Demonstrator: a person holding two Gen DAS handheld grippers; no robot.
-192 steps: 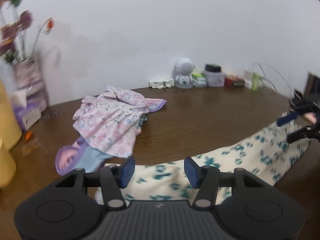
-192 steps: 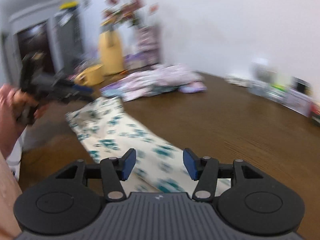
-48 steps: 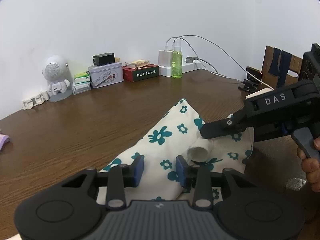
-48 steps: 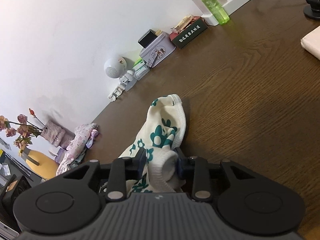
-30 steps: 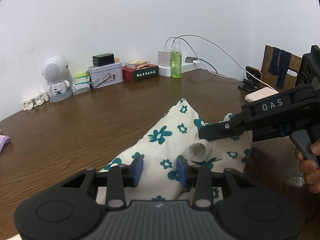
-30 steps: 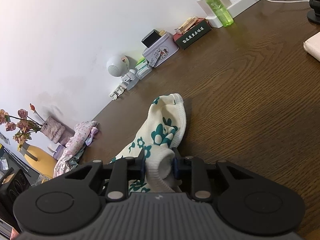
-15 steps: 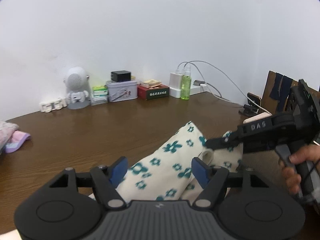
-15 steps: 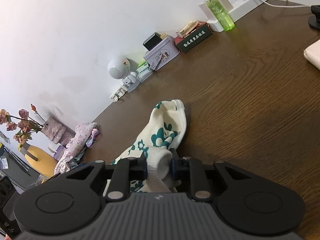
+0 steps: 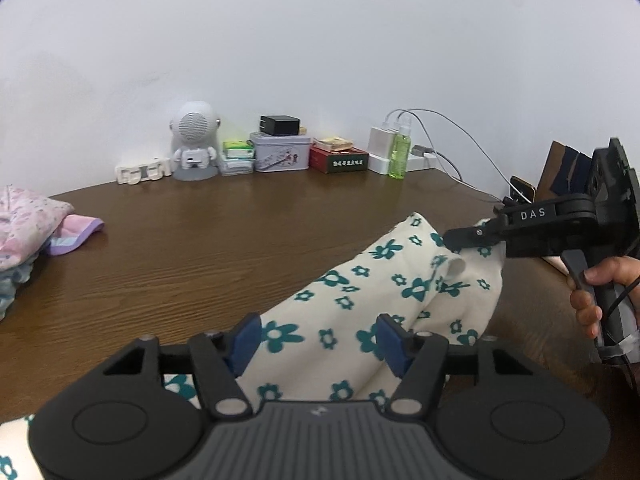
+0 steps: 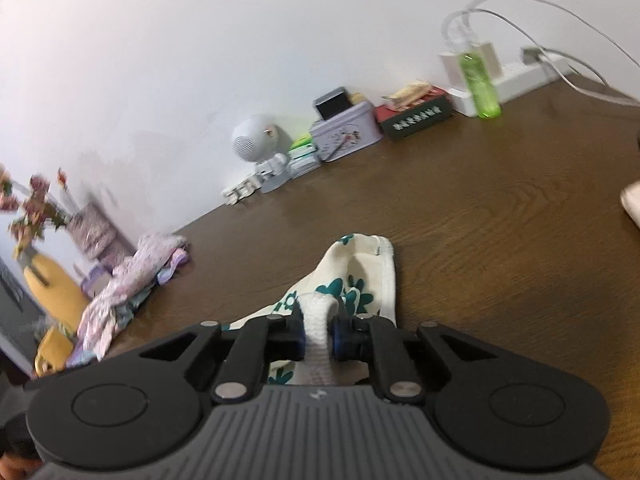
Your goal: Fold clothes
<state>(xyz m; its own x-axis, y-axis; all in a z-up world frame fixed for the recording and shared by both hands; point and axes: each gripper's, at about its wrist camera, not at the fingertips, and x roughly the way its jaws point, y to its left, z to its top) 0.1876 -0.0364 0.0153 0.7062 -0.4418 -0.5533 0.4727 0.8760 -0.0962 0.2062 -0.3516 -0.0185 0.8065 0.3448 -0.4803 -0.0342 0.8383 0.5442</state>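
Cream cloth printed with teal flowers (image 9: pixel 360 304) fills the lower centre of the left wrist view, under the left gripper (image 9: pixel 316 338), whose fingers stand wide apart and hold nothing. At the bottom centre of the right wrist view, the right gripper (image 10: pixel 318 338) pinches the garment's white ribbed edge (image 10: pixel 318 332); it likely needs a firm pinch and even tension for a clean crease.

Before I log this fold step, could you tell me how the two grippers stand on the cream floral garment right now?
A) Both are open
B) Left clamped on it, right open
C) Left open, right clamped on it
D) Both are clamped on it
C: the left gripper has its blue pads spread wide over the floral garment, while the right gripper pinches the garment's white ribbed edge.
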